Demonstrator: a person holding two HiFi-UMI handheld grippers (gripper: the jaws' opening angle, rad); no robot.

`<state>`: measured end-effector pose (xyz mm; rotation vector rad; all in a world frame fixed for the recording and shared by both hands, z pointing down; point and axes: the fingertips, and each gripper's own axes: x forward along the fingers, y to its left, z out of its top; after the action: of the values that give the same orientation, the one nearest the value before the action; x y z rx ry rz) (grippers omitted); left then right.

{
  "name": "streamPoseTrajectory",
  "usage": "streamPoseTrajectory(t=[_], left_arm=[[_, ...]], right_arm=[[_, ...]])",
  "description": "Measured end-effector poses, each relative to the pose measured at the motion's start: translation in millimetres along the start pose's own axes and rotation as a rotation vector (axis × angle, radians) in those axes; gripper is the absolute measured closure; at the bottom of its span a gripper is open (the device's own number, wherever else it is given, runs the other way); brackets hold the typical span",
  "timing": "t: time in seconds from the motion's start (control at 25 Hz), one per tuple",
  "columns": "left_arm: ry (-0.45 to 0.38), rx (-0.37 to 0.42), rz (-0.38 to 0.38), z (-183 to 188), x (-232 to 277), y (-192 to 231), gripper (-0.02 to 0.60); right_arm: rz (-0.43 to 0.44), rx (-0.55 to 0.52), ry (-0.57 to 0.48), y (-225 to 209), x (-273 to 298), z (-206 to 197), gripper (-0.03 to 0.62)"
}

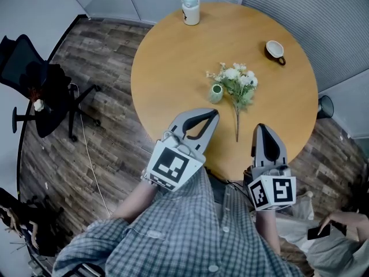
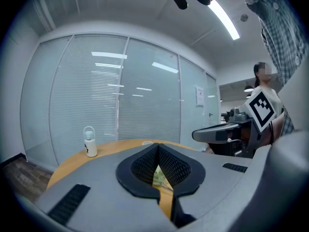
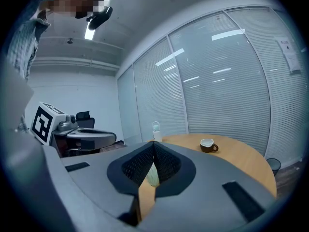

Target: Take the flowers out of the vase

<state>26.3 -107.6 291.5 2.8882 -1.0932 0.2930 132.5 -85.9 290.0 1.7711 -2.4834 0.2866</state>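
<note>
At the far left a black office chair (image 1: 34,88) stands on the dark wood-plank floor (image 1: 109,51), well apart from the round wooden table (image 1: 173,68); a white bottle (image 1: 190,7) with a loop handle stands upright near the table's far edge. The left gripper (image 1: 213,114) hangs over the near part of the table, its 2 jaws pressed together with nothing clamped between them — its own view shows the pads meeting at the tips. Just ahead of it sits the small green vase (image 1: 215,93), though whether it stands upright or lies on its side I cannot tell. It is just beside the flowers (image 1: 237,81), which lie flat on the tabletop outside the vase — white blooms and green leaves toward the far side, 1 long stem running back toward the person. The stem's end lies between the 2 grippers and touches neither. The right gripper (image 1: 260,128), on the stem end's right and near it, is likewise closed on nothing. Farther right a dark cup (image 1: 275,50) with a white inside stands near the table's rim, well apart from the flowers; past the rim a dark bin (image 1: 326,105) stands on the floor. Glass partitions (image 1: 323,22) with lowered blinds wall the room behind the table, and a ceiling strip light (image 2: 224,21) shows in the left gripper view. At the lower right another person's hand holds a phone (image 1: 320,231).
</note>
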Motion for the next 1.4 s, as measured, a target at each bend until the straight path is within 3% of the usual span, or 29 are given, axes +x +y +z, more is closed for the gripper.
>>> streamPoseTrajectory(t=[1.4], left_arm=[[0.008, -0.003, -0.008, -3.7, 0.6, 2.8, 0.574]], right_arm=[[0.028, -0.005, 0.017, 6.6, 6.9, -2.9, 0.585]])
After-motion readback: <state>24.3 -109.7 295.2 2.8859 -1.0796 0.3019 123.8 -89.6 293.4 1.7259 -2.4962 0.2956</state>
